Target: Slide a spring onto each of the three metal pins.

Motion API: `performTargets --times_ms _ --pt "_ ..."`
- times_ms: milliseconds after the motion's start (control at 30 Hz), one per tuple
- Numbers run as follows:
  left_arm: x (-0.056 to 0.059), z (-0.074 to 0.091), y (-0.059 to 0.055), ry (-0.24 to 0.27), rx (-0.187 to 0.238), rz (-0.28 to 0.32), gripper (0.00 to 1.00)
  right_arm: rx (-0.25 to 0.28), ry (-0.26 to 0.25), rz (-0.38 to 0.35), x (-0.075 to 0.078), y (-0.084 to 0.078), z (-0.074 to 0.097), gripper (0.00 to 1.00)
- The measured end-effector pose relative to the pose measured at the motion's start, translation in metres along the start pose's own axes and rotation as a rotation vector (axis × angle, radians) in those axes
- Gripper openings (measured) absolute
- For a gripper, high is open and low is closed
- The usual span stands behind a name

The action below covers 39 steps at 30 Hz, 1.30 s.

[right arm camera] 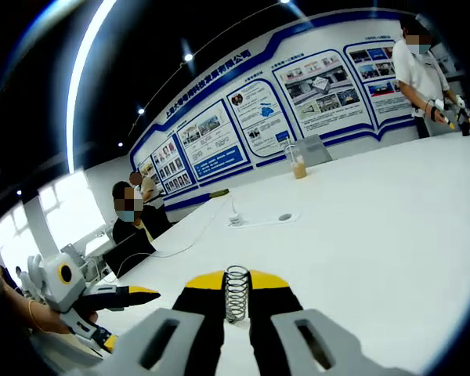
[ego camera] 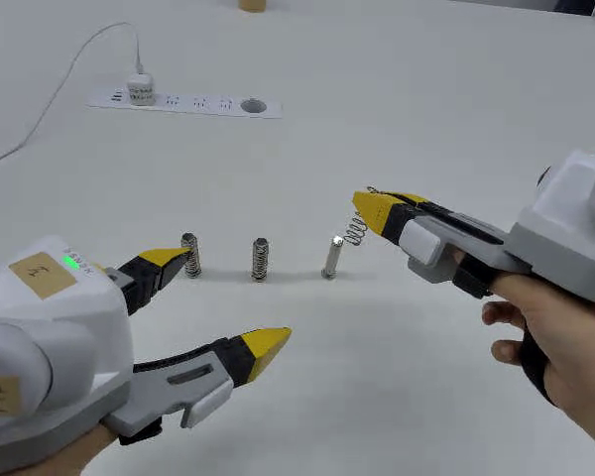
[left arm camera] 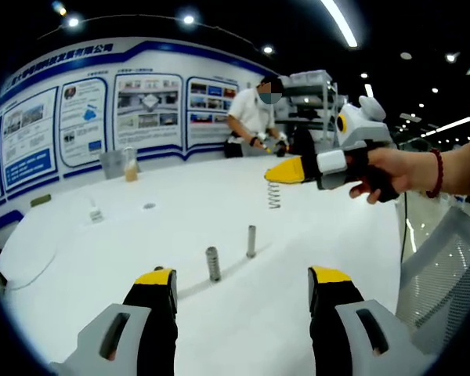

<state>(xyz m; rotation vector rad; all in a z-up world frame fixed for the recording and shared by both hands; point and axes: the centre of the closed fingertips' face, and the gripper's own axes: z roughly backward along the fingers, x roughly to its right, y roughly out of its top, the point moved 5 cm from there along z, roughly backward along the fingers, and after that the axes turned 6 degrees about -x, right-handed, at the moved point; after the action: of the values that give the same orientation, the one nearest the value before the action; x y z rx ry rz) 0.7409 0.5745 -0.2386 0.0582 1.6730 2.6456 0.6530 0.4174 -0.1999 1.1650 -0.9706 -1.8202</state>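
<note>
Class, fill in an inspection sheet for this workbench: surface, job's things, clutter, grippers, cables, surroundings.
Surface: white table.
Job's things: left pin and middle pin each sleeved with a coil; third pin bare; last spring held in the air near it.
Clutter: cup far back.
Grippers: left gripper open; right gripper shut on last spring.
Cables: power strip, charger, white cable.
Surroundings: poster wall; person.

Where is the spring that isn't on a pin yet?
In the head view, the spring is held by the right gripper between its jaws, just up and to the right of the bare pin, the rightmost of the three.
</note>
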Motion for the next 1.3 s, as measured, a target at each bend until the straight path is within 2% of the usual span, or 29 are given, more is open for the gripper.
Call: performTargets --times_ms 433,800,1133,1300 --pt "-0.010 0.002 -0.007 0.033 -0.009 0.025 0.83 -0.003 -0.029 0.066 0.013 -0.005 -0.019 0.11" --pt "-0.019 0.003 -0.013 0.057 -0.014 0.071 0.92 -0.008 -0.059 0.106 0.023 -0.011 -0.036 0.11" --pt "-0.027 0.003 -0.017 0.078 -0.023 0.105 0.97 -0.027 -0.079 0.122 0.026 -0.020 -0.040 0.11" --pt "-0.031 0.004 -0.019 0.105 -0.032 0.118 0.98 -0.021 -0.084 0.124 0.026 -0.023 -0.041 0.11"
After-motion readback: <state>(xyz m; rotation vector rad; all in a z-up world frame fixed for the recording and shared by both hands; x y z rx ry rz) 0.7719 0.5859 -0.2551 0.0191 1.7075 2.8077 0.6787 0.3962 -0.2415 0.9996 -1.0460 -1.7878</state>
